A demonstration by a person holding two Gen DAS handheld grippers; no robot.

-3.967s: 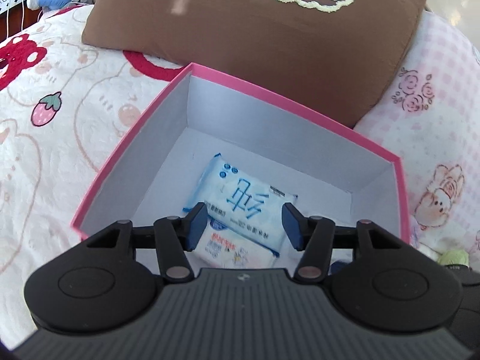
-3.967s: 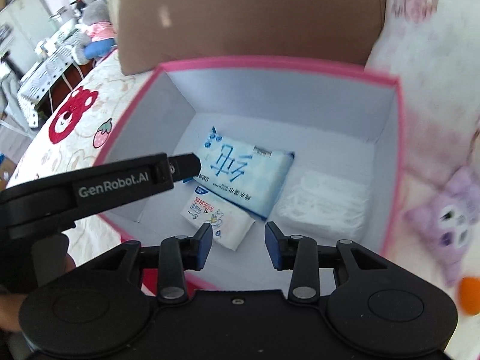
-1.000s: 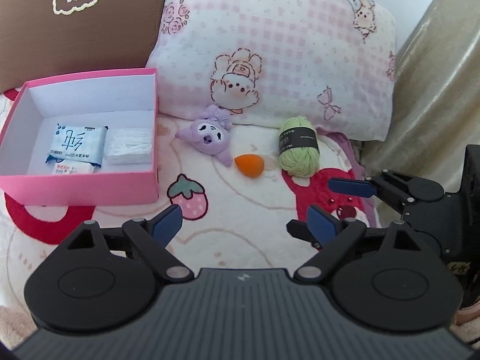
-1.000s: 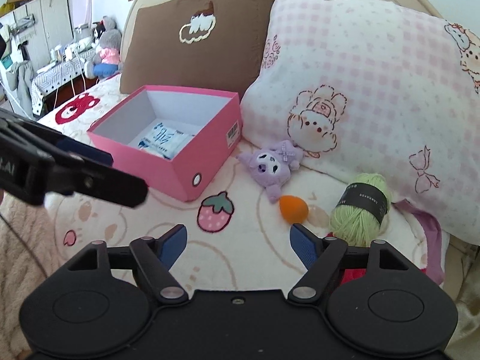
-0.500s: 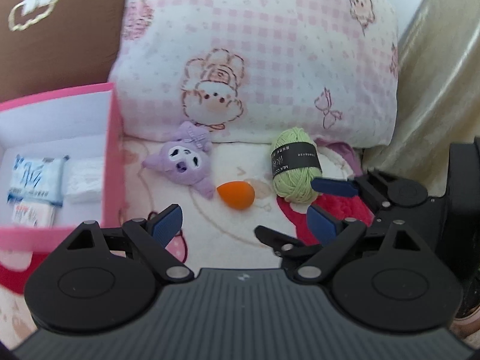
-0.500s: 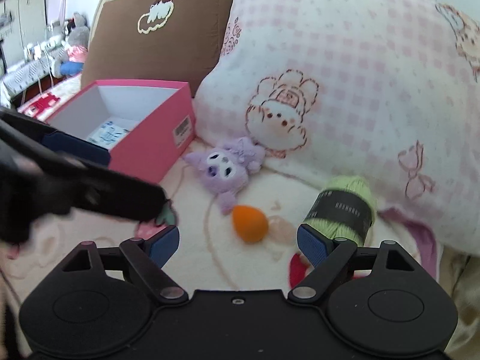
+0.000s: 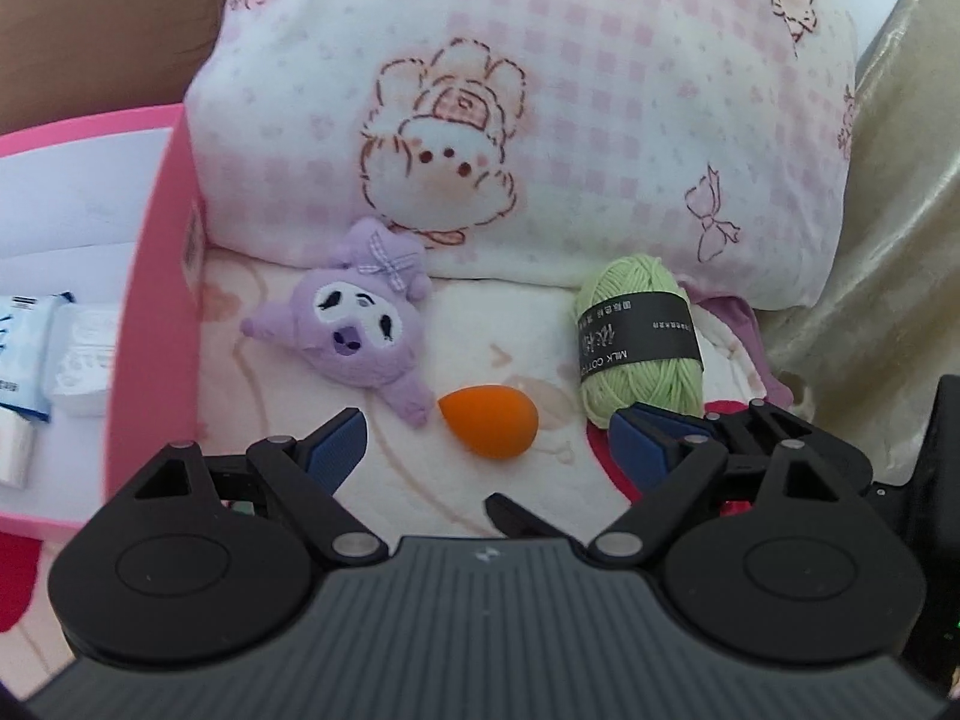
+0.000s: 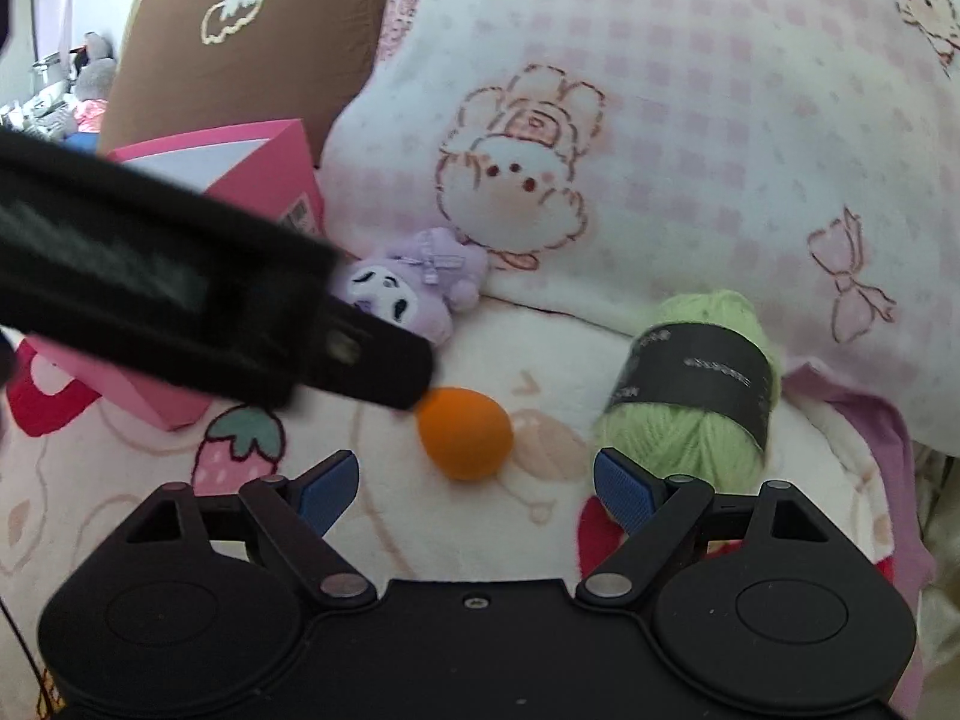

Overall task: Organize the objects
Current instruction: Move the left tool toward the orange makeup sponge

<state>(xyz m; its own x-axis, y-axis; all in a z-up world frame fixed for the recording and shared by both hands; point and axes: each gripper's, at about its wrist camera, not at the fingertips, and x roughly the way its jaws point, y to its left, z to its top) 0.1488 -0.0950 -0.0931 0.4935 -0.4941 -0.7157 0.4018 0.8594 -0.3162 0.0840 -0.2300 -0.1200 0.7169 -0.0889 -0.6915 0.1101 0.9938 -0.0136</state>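
Observation:
An orange egg-shaped sponge [image 7: 489, 420] lies on the bed between a purple plush toy [image 7: 354, 324] and a green yarn ball [image 7: 639, 339]. My left gripper [image 7: 486, 441] is open, just short of the sponge, which sits between its jaws' line. My right gripper [image 8: 477, 489] is open too, close behind the sponge [image 8: 465, 432], with the yarn [image 8: 696, 390] to its right. The left gripper's finger crosses the right wrist view and hides part of the plush [image 8: 408, 288]. The pink box [image 7: 150, 300] at left holds tissue packs [image 7: 24, 360].
A pink checked pillow [image 7: 510, 108] stands right behind the objects. A brown pillow [image 8: 252, 36] is behind the box. A beige curtain [image 7: 900, 210] hangs at right. The bedsheet [image 8: 150, 480] has strawberry prints.
Both grippers have moved away from the box, rightward and closer to the sponge, plush and yarn. Their jaws have stayed wide open.

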